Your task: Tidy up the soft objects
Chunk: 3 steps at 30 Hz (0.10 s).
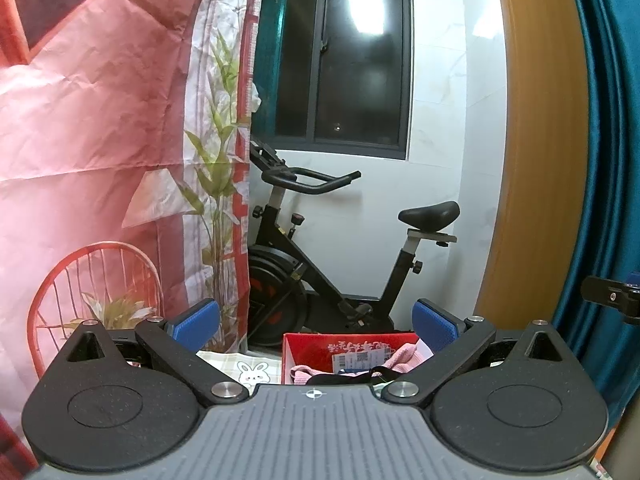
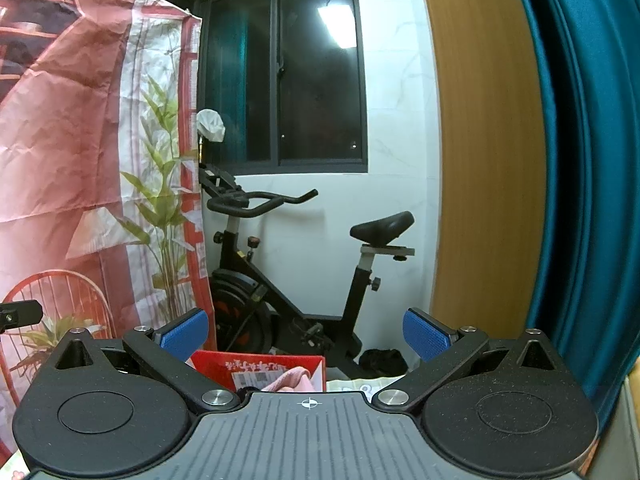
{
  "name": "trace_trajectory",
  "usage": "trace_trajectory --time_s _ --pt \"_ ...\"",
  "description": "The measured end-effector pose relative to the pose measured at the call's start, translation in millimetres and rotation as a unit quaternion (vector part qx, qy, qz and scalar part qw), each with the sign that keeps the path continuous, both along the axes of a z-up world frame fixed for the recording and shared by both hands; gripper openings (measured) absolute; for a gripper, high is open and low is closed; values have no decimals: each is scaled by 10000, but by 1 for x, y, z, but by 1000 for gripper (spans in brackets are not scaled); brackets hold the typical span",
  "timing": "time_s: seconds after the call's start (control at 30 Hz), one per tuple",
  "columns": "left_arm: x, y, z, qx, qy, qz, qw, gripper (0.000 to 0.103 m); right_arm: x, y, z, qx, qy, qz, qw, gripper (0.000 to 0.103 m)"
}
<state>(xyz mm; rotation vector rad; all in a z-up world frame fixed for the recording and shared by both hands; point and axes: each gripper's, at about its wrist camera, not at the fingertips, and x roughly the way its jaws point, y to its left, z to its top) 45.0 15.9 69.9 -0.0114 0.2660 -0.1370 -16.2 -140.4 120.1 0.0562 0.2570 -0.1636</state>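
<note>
Nearest to me in both views is the grey ribbed body of each tool with its two black round pivots. My left tool point(image 1: 316, 322) has its blue pads point(image 1: 198, 318) spread wide, with nothing between them. My right tool point(image 2: 306, 332) stands the same way, its blue pads point(image 2: 424, 332) far apart and bare.

Just past the left tool, low in the middle of the left wrist view, a red cardboard box point(image 1: 304, 346) stands open with a printed label on its far inner wall. Inside it lies a pink knitted cloth point(image 1: 402, 356) bunched toward the right side, with a dark strap-like piece point(image 1: 340, 378) draped over it at the near edge; what that piece is I cannot tell. Left of the box, the bench is covered by a pale checked cloth with a rabbit drawing point(image 1: 254, 372).

In the right wrist view the same red cardboard box point(image 2: 212, 362) sits low and left of centre, the pink knitted cloth point(image 2: 290, 382) showing at its right near corner.

Farther off, a black exercise bike point(image 1: 320, 264) stands against the white wall under a dark window point(image 1: 340, 60). A pink printed backdrop point(image 1: 100, 140) hangs on the left, and a teal curtain point(image 1: 600, 160) beside a wooden panel point(image 1: 532, 160) on the right.
</note>
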Motion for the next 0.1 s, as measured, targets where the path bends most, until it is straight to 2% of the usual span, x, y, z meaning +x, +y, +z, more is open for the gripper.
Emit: trace_trajectory --time_s 0.1 --pt "0 0 -1 -14 16 -13 10000 103 1 -2 -1 -3 11 5 10000 103"
